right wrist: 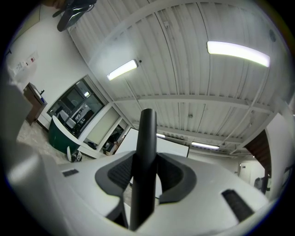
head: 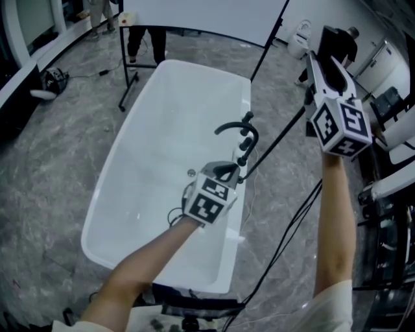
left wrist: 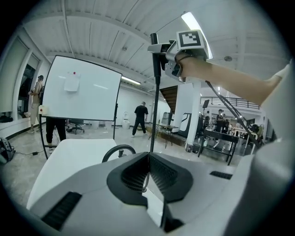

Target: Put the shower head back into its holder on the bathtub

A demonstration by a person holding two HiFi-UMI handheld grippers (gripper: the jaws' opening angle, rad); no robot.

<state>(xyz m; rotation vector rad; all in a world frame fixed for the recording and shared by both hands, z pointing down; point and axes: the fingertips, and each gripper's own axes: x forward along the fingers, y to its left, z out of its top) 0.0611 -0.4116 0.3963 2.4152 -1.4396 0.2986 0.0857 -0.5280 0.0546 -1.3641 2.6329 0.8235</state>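
Note:
A white bathtub (head: 130, 188) lies ahead, with its black tap and fittings (head: 241, 139) on the right rim. My right gripper (head: 327, 61) is raised high to the right of the tub. It is shut on the black handle of the shower head (right wrist: 144, 161), which stands upright between its pads. From that handle (left wrist: 155, 60) a black hose (head: 279, 139) slants down to the fittings. My left gripper (head: 228, 170) hovers over the right rim just in front of the fittings. Its jaws (left wrist: 148, 156) meet at the tips, with only a thin pale line in the slit.
A whiteboard on a black stand (head: 194, 13) stands behind the tub, with a person's legs (head: 146, 39) beside it. Black cables (head: 292, 227) cross the marble floor right of the tub. Racks and equipment (head: 389, 194) fill the right side. A white toilet (head: 299, 35) sits at the back.

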